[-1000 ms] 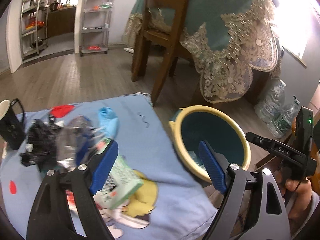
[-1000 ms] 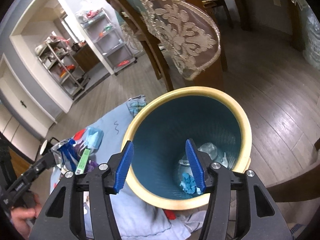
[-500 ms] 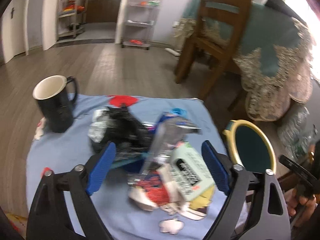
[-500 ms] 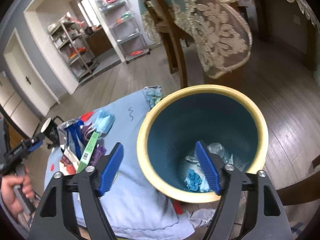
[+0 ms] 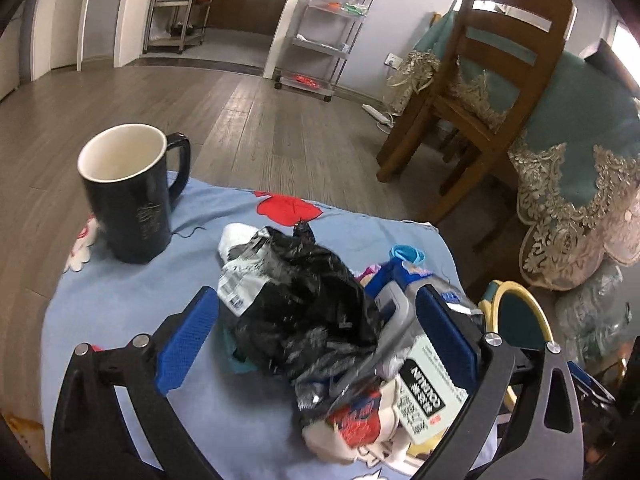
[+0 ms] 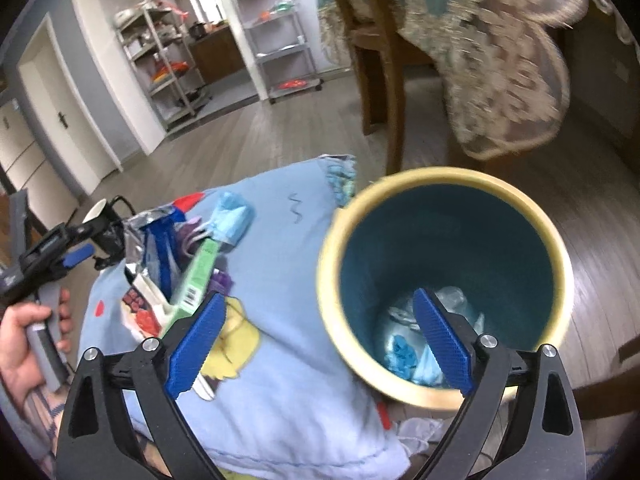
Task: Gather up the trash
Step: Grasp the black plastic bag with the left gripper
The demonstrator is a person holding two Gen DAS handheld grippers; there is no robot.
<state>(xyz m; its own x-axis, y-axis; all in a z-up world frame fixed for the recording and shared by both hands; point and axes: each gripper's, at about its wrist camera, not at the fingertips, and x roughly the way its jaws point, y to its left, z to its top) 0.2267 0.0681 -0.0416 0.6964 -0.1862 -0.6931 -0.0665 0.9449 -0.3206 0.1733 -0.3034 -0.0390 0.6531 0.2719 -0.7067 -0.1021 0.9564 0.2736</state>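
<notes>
The left gripper (image 5: 316, 334) hung over the pile of trash (image 5: 320, 320) on the blue cloth (image 5: 132, 280), its jaws wide apart and opening further. The black plastic bag (image 5: 308, 300) at the top of that pile lay between the blue pads (image 5: 188, 336), but neither pad pressed on it. Just right of the bag lay a white and green box (image 5: 428, 396), a red and white wrapper (image 5: 356, 420) and some silver foil packets, all touching one another. A black mug (image 5: 128, 196) stood upright on the cloth, left of the pile and behind it, clear of the trash.

The bin (image 6: 444, 280), yellow-rimmed and teal inside, stood right of the pile, close against the edge of the cloth. The right gripper (image 6: 320, 344) hovered over the near rim of the bin with its jaws also spreading, holding nothing. One pad was over the bin's mouth, the other over the cloth. At the bottom of the bin lay pale blue and clear scraps (image 6: 408, 348), possibly crumpled plastic; motion blur made them hard to read. A hand (image 6: 24, 344) gripped the left gripper's handle beyond the pile.
</notes>
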